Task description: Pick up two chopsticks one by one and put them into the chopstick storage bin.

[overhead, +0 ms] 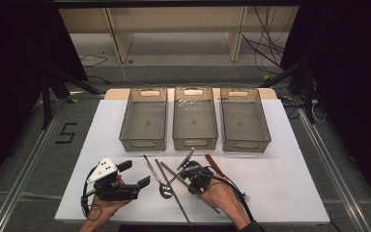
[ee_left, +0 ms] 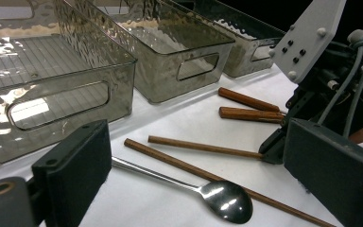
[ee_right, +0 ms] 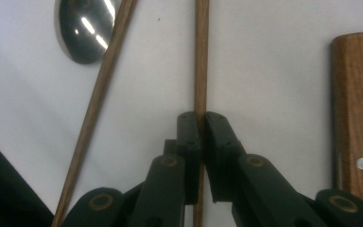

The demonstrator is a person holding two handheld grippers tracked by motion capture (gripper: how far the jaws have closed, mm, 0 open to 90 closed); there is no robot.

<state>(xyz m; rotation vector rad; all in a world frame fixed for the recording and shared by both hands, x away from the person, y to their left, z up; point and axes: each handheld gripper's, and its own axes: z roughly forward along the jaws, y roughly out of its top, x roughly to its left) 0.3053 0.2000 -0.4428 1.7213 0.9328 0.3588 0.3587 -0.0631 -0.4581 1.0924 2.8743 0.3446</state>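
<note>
Chopstick (ee_right: 201,56) is what I'm after: it lies on the white worktop (overhead: 280,188) just before the three grey bins (overhead: 195,120), beside its twin (ee_right: 97,94) and a spoon (ee_left: 217,196). My right gripper (ee_right: 201,124) has its jaws pinched shut on it; my left gripper (overhead: 134,174) waits, jaws wide and empty. I'd lift straight and slowly, keeping the stick level.

Three smoky clear bins in a row across the far part of the white table (overhead: 290,193): left bin (overhead: 144,119), middle bin (overhead: 194,118), right bin (overhead: 245,119), each with handle cutouts, nothing visible inside. Metal spoon (overhead: 164,189) lies near the front edge, bowl toward the person. Second wooden chopstick (overhead: 176,195) beside the spoon. Two wood-handled utensils (ee_left: 246,107) side by side, nearer the bins. Floor beyond shows cables (overhead: 265,46) and a black "5" mark (overhead: 66,132).
</note>
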